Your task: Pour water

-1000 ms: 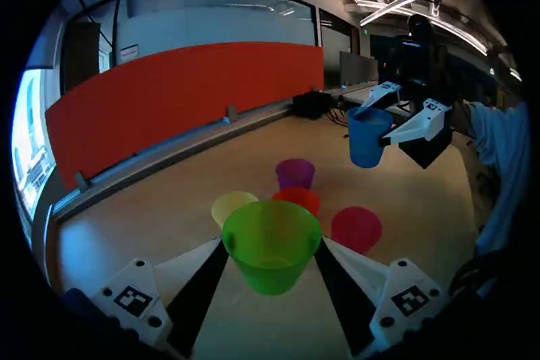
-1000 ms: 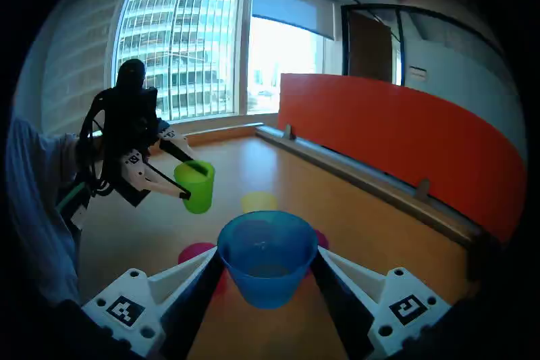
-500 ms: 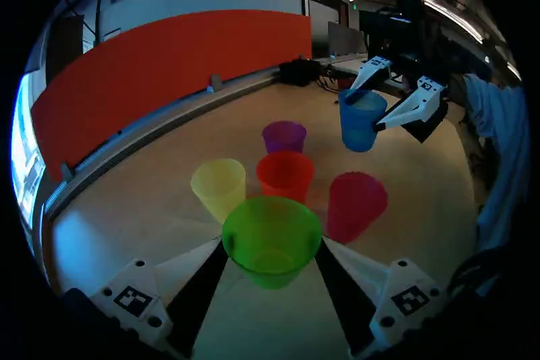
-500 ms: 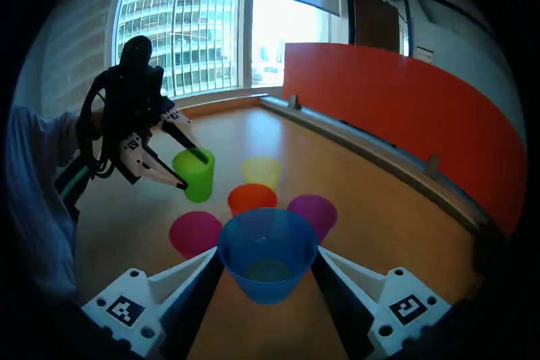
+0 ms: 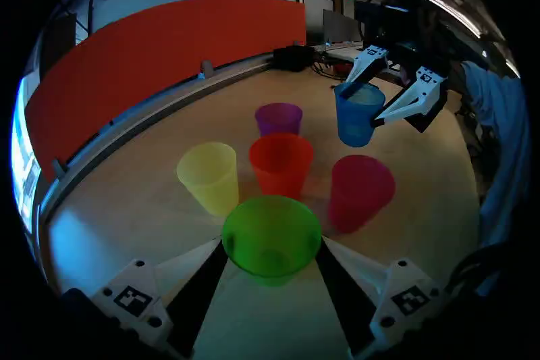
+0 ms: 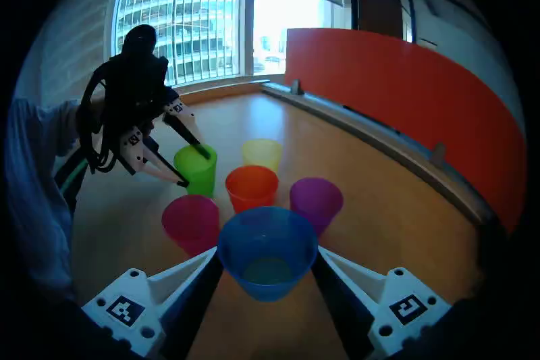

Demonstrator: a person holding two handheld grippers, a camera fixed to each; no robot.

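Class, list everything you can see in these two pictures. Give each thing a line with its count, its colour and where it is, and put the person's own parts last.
green cup: 1, green, held above the table's near edge
blue cup: 1, blue, held in the air beside the cluster
yellow cup: 1, yellow, upright on the table
orange cup: 1, orange, middle of the cluster
purple cup: 1, purple, behind the orange cup
pink cup: 1, pink, right of the orange cup
table: 1, light wood, under the cups
partition: 1, red, along the table's far edge
window: 1, bright, behind the table
left gripper: 1, white, shut on the green cup
right gripper: 1, white, shut on the blue cup
sleeve: 1, light blue, at the edge
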